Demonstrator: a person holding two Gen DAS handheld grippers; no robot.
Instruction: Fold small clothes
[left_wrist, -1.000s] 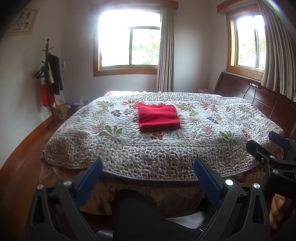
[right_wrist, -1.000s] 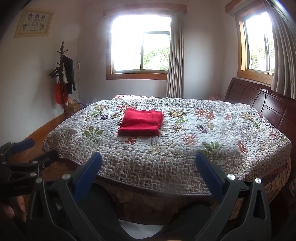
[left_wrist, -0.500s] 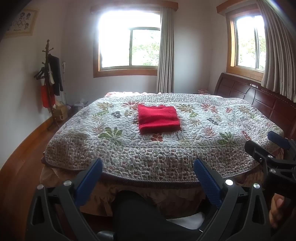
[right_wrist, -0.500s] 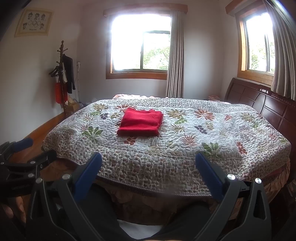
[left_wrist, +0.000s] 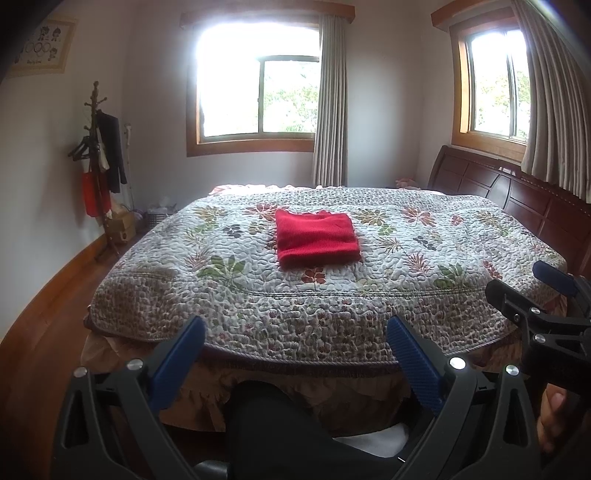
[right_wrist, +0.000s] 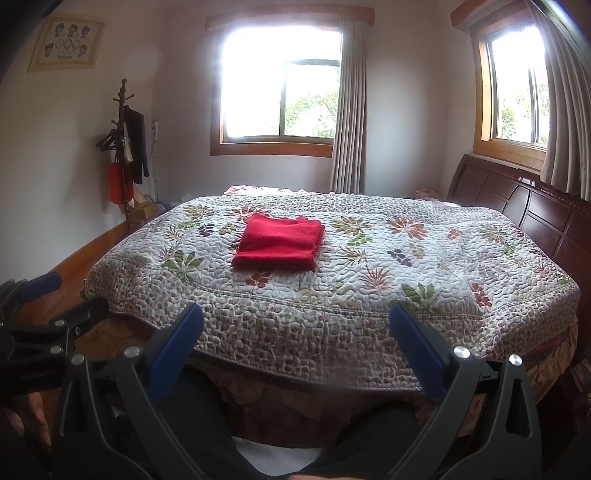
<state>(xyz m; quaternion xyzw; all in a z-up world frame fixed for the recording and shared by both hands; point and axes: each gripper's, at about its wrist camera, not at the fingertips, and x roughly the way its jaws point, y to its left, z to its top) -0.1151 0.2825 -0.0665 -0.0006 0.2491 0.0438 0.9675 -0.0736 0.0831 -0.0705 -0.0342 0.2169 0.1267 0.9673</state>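
Red folded top (left_wrist: 317, 238) lies flat mid-quilt (left_wrist: 258, 295), well apart from both claws, left gripper (left_wrist: 295, 350) & right gripper (right_wrist: 295, 339) each spread wide w/ nothing held; only right view shows whole poster (right_wrist: 67, 43).

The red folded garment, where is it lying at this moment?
The red folded garment lies on the floral quilt, left of centre in both wrist views, beyond both open grippers, touching neither.
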